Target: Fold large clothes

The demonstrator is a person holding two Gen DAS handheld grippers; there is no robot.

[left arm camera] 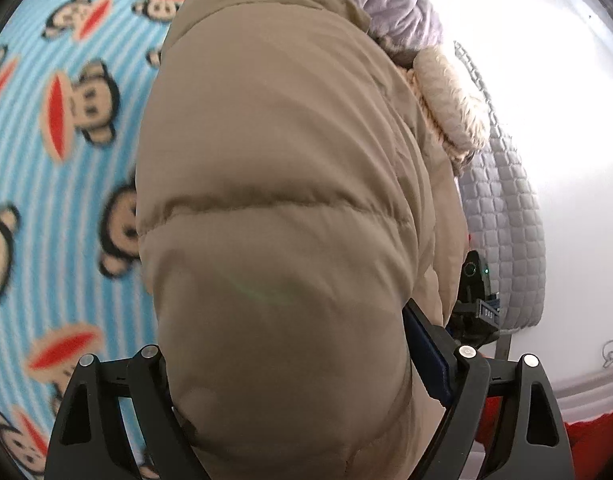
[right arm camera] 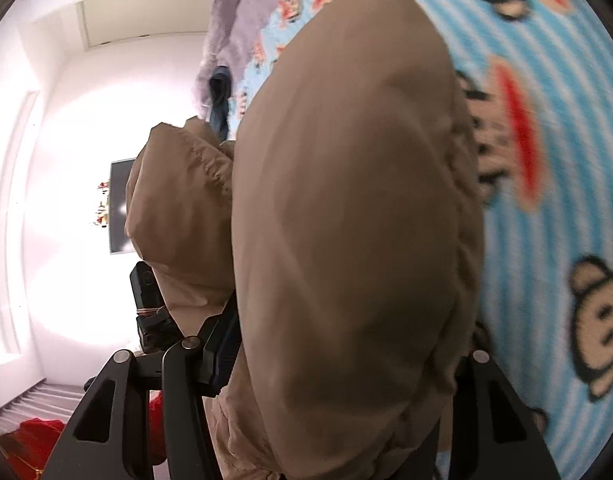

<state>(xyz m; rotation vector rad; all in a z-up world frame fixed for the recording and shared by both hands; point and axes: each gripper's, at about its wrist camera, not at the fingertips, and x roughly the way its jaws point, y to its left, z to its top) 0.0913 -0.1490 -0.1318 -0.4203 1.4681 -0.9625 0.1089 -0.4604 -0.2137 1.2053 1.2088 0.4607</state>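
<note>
A puffy tan jacket (left arm camera: pixel 274 140) fills the left wrist view and hangs above the bed, its fur-trimmed hood (left arm camera: pixel 450 100) at the right. My left gripper (left arm camera: pixel 286 344) is shut on a thick quilted fold of it, which bulges between the black fingers (left arm camera: pixel 430 344). In the right wrist view the same jacket (right arm camera: pixel 346 160) bulges up between the fingers, and my right gripper (right arm camera: pixel 346 352) is shut on it. An elastic cuffed part (right arm camera: pixel 178 184) hangs to the left. The fingertips are mostly hidden by fabric.
A blue striped blanket with monkey faces (left arm camera: pixel 66 160) (right arm camera: pixel 546 200) covers the bed under the jacket. A lavender garment (left arm camera: pixel 398 4) and dark jeans (right arm camera: pixel 220 100) lie at its far end. A grey quilted pad (left arm camera: pixel 502 220) lines the bed's edge. Red cloth (right arm camera: pixel 34 436) lies below.
</note>
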